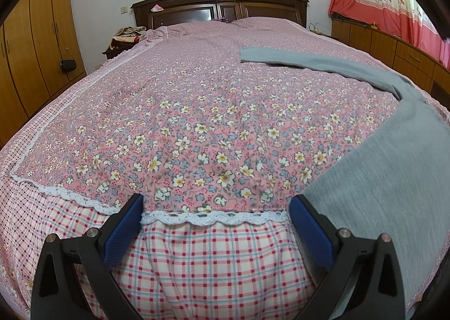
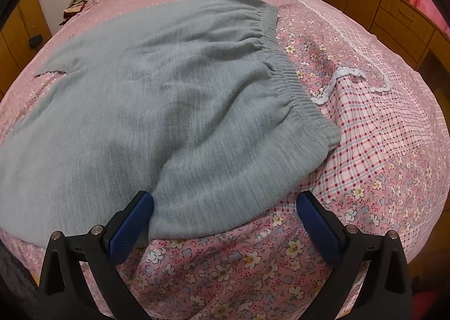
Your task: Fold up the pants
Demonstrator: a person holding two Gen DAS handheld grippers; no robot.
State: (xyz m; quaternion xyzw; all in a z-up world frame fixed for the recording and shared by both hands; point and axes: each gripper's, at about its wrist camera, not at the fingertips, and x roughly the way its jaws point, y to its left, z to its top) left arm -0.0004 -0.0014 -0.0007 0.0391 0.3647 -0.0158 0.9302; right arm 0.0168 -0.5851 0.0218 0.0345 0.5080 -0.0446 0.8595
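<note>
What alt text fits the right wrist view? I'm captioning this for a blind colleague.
Grey pants lie spread flat on a bed with a pink floral and plaid cover, elastic waistband toward the right. The open right gripper hovers at the pants' near edge, its blue fingers wide apart and gripping nothing.

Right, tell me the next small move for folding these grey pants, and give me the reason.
Probably ease the right gripper forward and down to pinch the near edge of the grey pants. Its jaws stand open with that edge lying just between the tips, and nothing is gripped yet. The left gripper, also open, hovers over the floral bedspread, off the pants, so it can follow.
</note>
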